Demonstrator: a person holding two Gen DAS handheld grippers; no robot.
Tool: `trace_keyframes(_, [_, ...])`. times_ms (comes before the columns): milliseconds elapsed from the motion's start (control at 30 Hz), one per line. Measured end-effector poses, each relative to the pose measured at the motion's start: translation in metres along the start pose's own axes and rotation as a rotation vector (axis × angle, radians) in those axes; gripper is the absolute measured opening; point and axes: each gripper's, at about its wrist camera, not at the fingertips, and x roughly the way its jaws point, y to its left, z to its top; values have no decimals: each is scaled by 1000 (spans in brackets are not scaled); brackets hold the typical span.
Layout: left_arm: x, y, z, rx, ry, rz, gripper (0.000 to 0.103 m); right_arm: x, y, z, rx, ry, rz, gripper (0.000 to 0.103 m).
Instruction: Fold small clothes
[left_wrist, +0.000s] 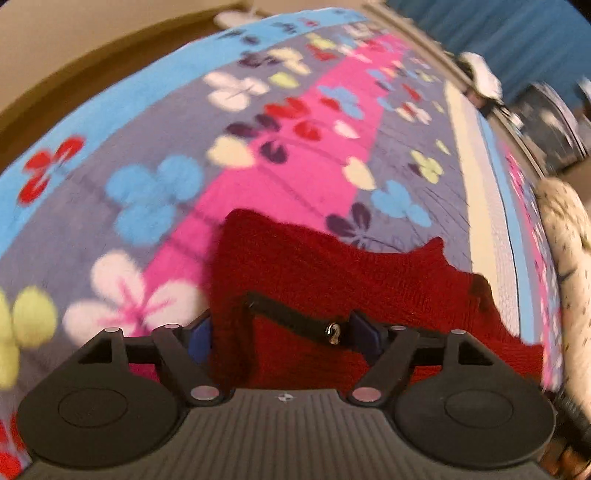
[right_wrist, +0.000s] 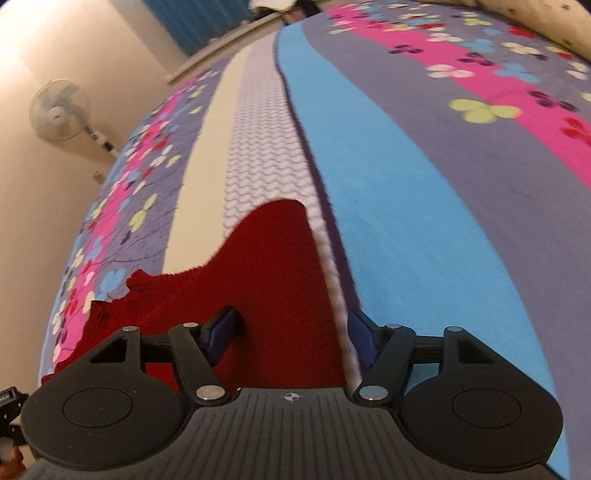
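Bed with floral striped blanket (left_wrist: 177, 206); red knit garment (left_wrist: 332, 280) lying at 6 o'clock, spotted pillow (left_wrist: 565, 221) at 3 o'clock.

Floral bedspread (left_wrist: 280, 155), cream wall (right_wrist: 55, 37), apparently a fan (right_wrist: 59, 110)

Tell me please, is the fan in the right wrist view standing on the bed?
No, the fan stands against the wall, beside the bed.
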Motion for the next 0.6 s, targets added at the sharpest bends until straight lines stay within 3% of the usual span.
trace_keyframes(33, [0,-5,-2,49,-18,7,70,4,-1,3,-4,0,23,66])
trace_keyframes(67, [-1,-11,-4,98,-37,16,58,7,-1,6,-10,-4,48,52])
trace_keyframes(100, [-2,-16,-5,140,-57,20,39,9,0,8,-24,-15,63,46])
trace_keyframes(133, [-5,-22,-5,179,-79,22,29,9,-1,9,-45,-43,59,29])
trace_keyframes(167, [-10,-29,-4,216,-104,21,26,8,-2,10,-56,-60,71,25])
trace_keyframes(300, [-29,-49,-1,286,-257,-11,24,-10,-8,18,-5,-122,128,20])
trace_keyframes(467, [-56,-79,-7,415,-494,-71,25,-52,4,29,-52,-360,148,15])
trace_keyframes(533, [-57,-88,-9,446,-539,-84,25,-61,2,31,-56,-432,132,15])
trace_keyframes(600, [-47,-89,-7,437,-529,-76,26,-60,0,31,-82,-459,113,15])
